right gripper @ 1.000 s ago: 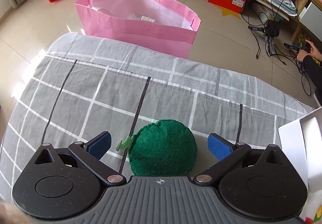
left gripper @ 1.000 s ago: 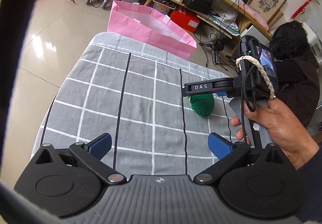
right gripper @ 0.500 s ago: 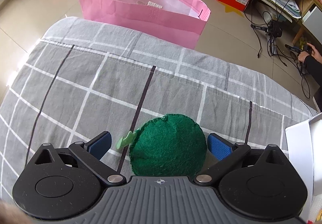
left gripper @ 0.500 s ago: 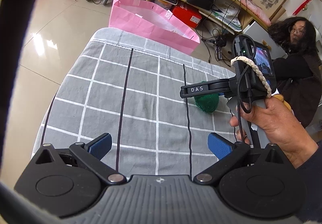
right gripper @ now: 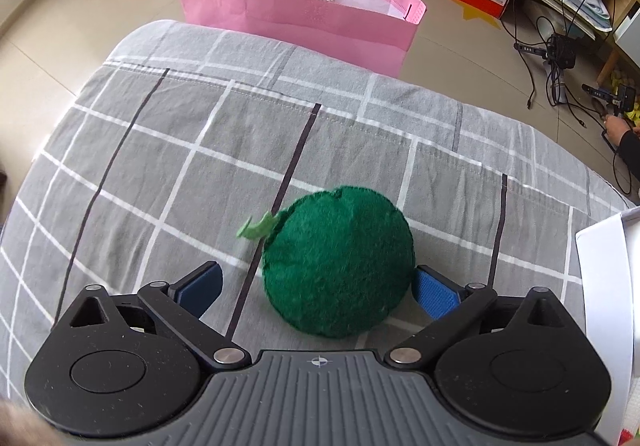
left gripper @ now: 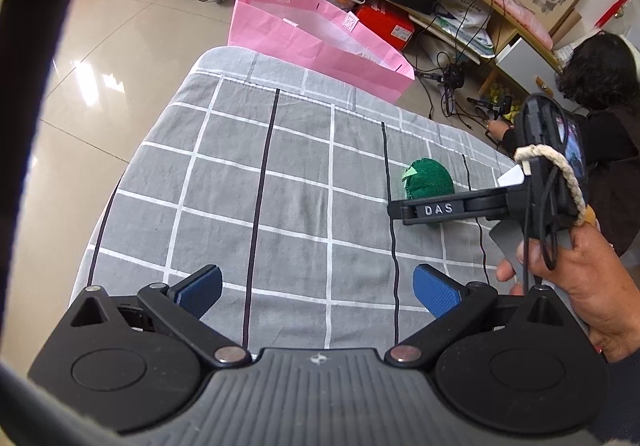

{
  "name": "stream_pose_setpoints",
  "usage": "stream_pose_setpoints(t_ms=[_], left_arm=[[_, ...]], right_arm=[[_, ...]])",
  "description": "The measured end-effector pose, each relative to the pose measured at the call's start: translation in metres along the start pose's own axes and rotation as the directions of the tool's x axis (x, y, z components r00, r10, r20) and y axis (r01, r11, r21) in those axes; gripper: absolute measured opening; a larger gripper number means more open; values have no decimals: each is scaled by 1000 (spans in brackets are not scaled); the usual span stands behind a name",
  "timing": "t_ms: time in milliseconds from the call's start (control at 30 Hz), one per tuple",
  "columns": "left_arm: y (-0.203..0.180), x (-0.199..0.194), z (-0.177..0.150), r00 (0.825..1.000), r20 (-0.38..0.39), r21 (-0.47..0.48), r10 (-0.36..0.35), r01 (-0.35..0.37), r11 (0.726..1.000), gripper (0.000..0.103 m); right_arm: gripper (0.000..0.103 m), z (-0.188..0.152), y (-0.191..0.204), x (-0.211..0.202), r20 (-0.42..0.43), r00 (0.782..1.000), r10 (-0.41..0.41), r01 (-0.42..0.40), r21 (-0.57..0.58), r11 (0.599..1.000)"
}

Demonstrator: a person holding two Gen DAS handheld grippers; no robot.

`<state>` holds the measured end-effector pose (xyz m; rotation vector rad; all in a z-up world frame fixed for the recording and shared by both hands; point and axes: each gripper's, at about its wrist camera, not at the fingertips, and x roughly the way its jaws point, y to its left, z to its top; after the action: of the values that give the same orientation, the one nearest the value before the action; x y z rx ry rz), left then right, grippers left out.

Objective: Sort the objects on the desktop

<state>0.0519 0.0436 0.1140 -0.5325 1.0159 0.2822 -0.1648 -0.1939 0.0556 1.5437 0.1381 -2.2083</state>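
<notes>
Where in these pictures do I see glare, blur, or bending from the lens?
Left wrist view: window glare on the floor tiles, and the cloth's grid lines bow outward. Right wrist view: the felt ball's pale green stem is a little smeared; the pink bag looks sharp.

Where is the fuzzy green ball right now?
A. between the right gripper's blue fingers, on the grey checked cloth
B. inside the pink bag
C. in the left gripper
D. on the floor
A: the green ball sits on the grey checked cloth between the open fingers of the right gripper.
</notes>
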Motion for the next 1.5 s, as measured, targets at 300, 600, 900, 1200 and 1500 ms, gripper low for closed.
stream_pose_setpoints(t_ms=[300,600,900,1200,1500], left_arm=[[-1,7,-1,999,19,-8,26,-26,1000,102],[-19,31,-29,986,106,124,128,-141,982,102],[-42,27,-61,957,254,221,140,-198,955,102],[-50,46,-82,930,334,262,155,-250,932,102],[-37,62,-92,914,344,224,214,-302,927,102]], right_arm=[[102,-42,-23,-36,69,998,-11,7,63,998],[102,-151,-25,-68,150,988,-47,26,141,990],[102,-216,-25,-73,237,966,-106,43,255,966],[102,-231,-18,-58,341,925,-164,66,283,957],[102,-236,-16,-50,415,883,-219,107,277,955]])
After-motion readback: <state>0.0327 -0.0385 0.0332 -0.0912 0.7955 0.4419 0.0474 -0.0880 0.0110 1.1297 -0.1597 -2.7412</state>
